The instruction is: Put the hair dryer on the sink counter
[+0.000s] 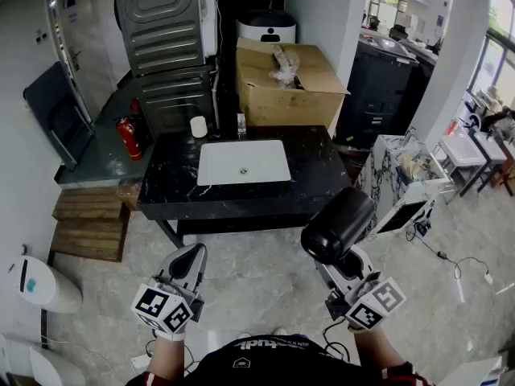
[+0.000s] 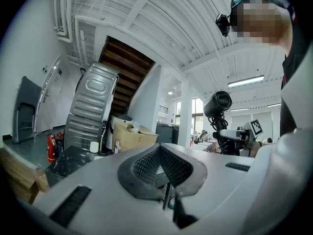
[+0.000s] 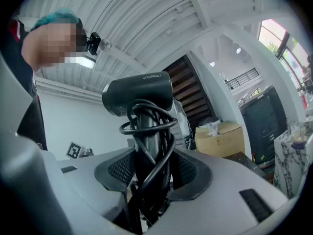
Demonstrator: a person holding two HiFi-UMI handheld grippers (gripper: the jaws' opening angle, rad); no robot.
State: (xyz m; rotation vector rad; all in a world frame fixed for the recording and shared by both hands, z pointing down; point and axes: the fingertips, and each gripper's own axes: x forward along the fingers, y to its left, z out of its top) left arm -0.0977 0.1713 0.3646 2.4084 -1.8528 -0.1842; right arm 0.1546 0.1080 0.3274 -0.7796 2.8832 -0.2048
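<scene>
A black hair dryer (image 1: pixel 338 223) stands upright in my right gripper (image 1: pixel 348 265), its cord wound round the handle. In the right gripper view the pads of my right gripper (image 3: pixel 149 173) press on the handle of the hair dryer (image 3: pixel 139 94). My left gripper (image 1: pixel 191 256) is held low at the left with its jaws together and nothing in them; in its own view the left gripper (image 2: pixel 161 168) shows the hair dryer (image 2: pixel 217 104) off to the right. Ahead stands the black marble sink counter (image 1: pixel 169 183) with a white basin (image 1: pixel 225 159). Both grippers are short of the counter's near edge.
A white cup (image 1: pixel 199 126) and a small bottle (image 1: pixel 241 124) stand at the counter's back edge. Behind is an open cardboard box (image 1: pixel 286 83) and a grey metal appliance (image 1: pixel 165 39). A fire extinguisher (image 1: pixel 129 137) and wooden steps (image 1: pixel 88 223) are left, a marble cabinet (image 1: pixel 402 175) right.
</scene>
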